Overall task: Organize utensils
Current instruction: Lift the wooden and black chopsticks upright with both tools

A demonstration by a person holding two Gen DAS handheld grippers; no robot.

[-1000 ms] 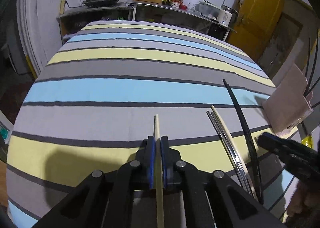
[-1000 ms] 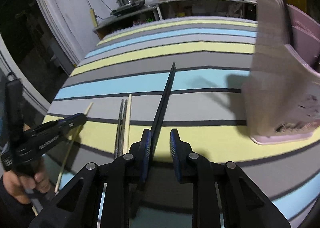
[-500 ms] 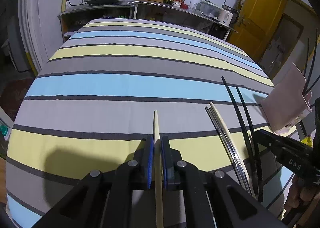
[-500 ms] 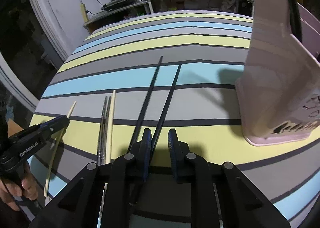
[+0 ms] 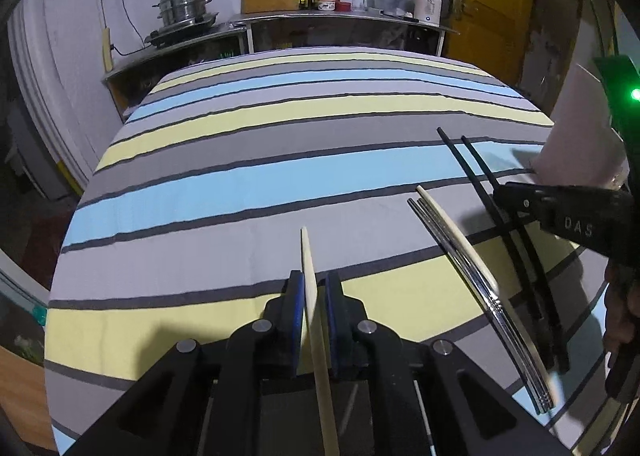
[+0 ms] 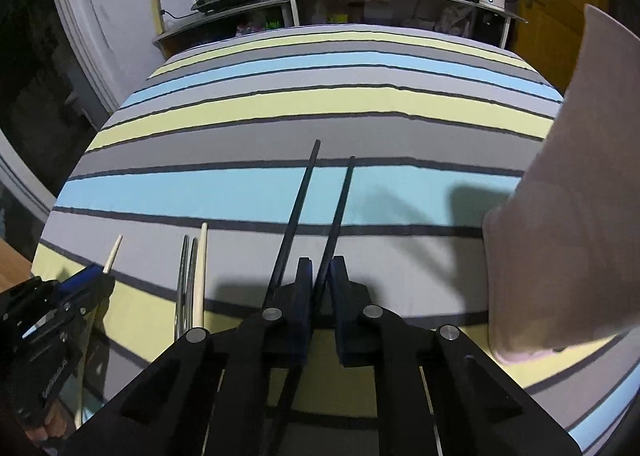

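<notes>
Chopsticks of three kinds are laid on the striped tablecloth: a steel pair with one pale wooden stick touching it, and two black sticks beside these, with the pink utensil holder standing near on the right. A second pale wooden chopstick is seen between the pads of the left gripper, whose jaws are slightly released around it. The right gripper is held low over the cloth, its jaws clenched on one black chopstick.
</notes>
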